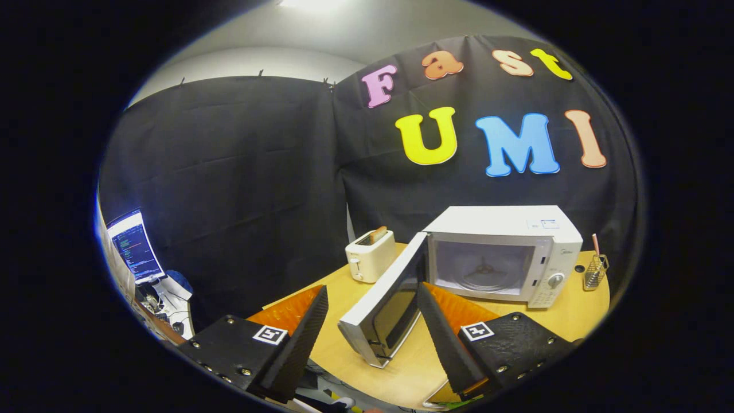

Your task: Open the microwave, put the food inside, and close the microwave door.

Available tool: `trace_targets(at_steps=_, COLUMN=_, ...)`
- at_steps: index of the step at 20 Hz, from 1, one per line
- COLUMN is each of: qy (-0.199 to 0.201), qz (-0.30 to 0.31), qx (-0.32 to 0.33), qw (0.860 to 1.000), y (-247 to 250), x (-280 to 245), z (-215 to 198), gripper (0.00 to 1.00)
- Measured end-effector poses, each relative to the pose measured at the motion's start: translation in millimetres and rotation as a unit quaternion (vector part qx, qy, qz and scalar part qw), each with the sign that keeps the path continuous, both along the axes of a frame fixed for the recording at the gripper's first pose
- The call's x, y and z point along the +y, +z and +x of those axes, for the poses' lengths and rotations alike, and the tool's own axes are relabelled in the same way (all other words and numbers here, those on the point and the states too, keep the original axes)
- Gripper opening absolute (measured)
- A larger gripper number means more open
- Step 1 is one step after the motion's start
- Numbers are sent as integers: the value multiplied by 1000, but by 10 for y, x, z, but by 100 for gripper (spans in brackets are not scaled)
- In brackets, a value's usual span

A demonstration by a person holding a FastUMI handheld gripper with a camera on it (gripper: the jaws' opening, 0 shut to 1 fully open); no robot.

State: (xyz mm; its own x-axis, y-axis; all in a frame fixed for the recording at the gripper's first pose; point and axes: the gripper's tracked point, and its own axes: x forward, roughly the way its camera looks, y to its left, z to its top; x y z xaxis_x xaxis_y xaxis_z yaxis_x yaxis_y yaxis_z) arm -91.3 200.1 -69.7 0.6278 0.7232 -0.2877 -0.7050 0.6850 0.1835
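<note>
Wooden table (355,298), microwave (504,252) door (384,310) swung open, fingers (298,338) spread wide, holding nothing

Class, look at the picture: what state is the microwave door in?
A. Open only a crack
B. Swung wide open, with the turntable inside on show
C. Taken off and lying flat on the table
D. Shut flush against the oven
B: the microwave door stands swung out between the open gripper's fingers, baring the turntable.

No text is legible; the microwave (504,252) carries a small logo and sticker, both unreadable.
</note>
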Motion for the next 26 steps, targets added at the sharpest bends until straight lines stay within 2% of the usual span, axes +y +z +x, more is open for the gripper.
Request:
trace_targets(at_steps=8, qy=-60, qz=-24, qx=33, qw=997, y=-323, x=-818, z=299, gripper=95)
trace_targets(at_steps=15, qy=-95, qz=-40, qx=95, qw=990, y=-830, x=-1362, z=411, gripper=95)
trace_targets(at_steps=22, qy=-110, qz=-63, qx=156, qw=980, y=-1371, x=-1686, z=436, gripper=95)
trace_targets(at_steps=26, qy=-105, qz=-81, qx=190, qw=973, y=-1694, x=-1764, z=355, gripper=95)
